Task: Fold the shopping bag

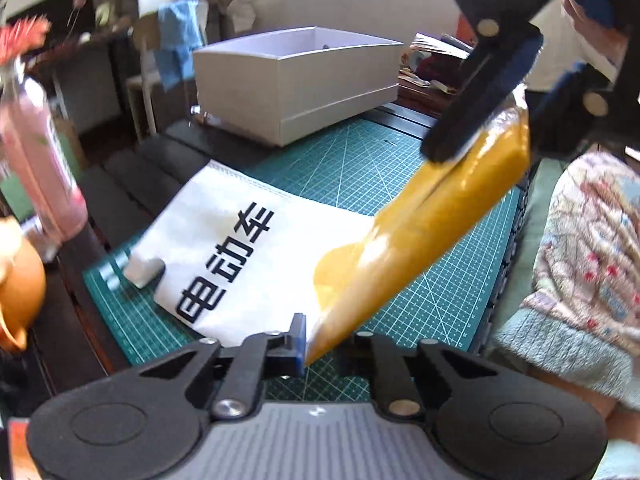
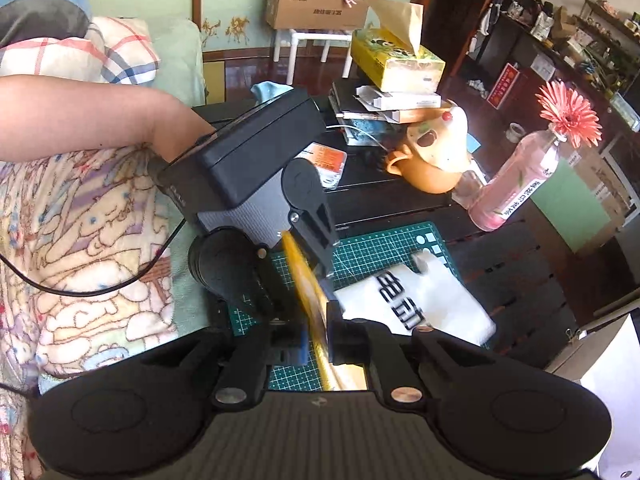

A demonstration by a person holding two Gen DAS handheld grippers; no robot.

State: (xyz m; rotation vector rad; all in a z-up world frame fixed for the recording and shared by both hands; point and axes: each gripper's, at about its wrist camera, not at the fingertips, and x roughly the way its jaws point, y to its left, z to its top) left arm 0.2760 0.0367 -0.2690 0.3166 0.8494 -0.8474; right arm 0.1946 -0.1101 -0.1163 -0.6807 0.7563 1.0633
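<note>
Shopping bag (image 1: 256,256): yellow edge (image 1: 424,224) pinched by left gripper (image 1: 306,344) near, right gripper (image 1: 460,148) far. Keep taut, lay flat over white panel, aligned.

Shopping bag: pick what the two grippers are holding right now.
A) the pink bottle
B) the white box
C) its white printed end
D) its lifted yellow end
D: the shopping bag's yellow end is raised off the cutting mat, pinched by the left gripper near one corner and the right gripper at the other, while the white printed part lies flat.
</note>
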